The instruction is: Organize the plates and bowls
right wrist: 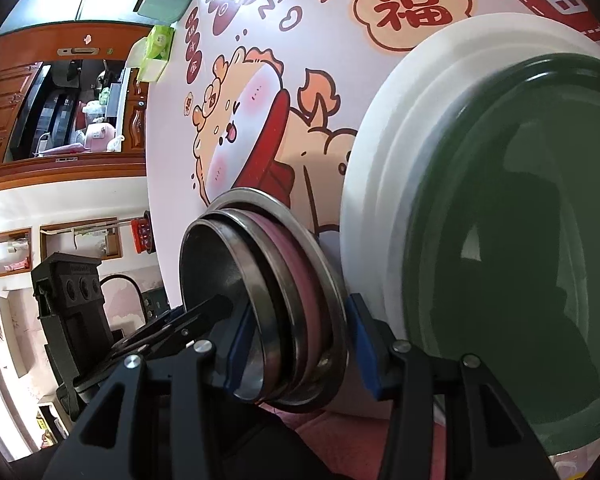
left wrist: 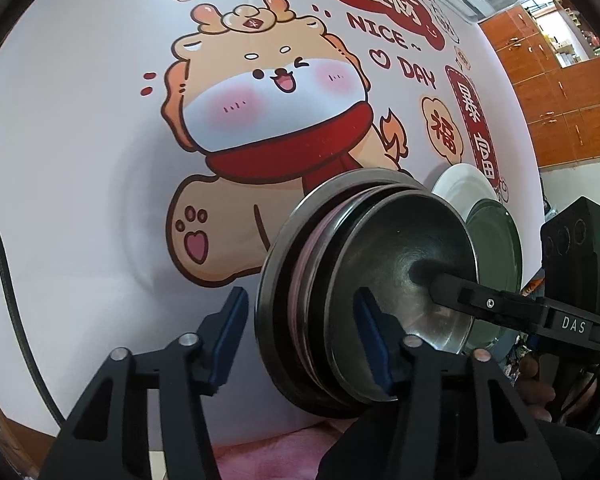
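The left gripper [left wrist: 302, 340] points steeply down over the near side of the stack of bowls [left wrist: 380, 248]. One blue pad is inside the top steel bowl and the other is outside the widest rim. A sliver of cloth shows between that outer pad and the rim, so the jaws straddle the stack's wall without clamping it. The right gripper [right wrist: 300, 340] comes in from the other side the same way – one finger inside the top bowl, one against the outermost rim – and its pads look pressed onto the stack. A pink bowl [right wrist: 300, 272] is nested between the steel ones. The stack rests on the cartoon-dog tablecloth [left wrist: 80, 160] near the table's front edge. Just beside it, on the right gripper's side, a green plate [right wrist: 520, 220] lies on a larger white plate [right wrist: 380, 160].
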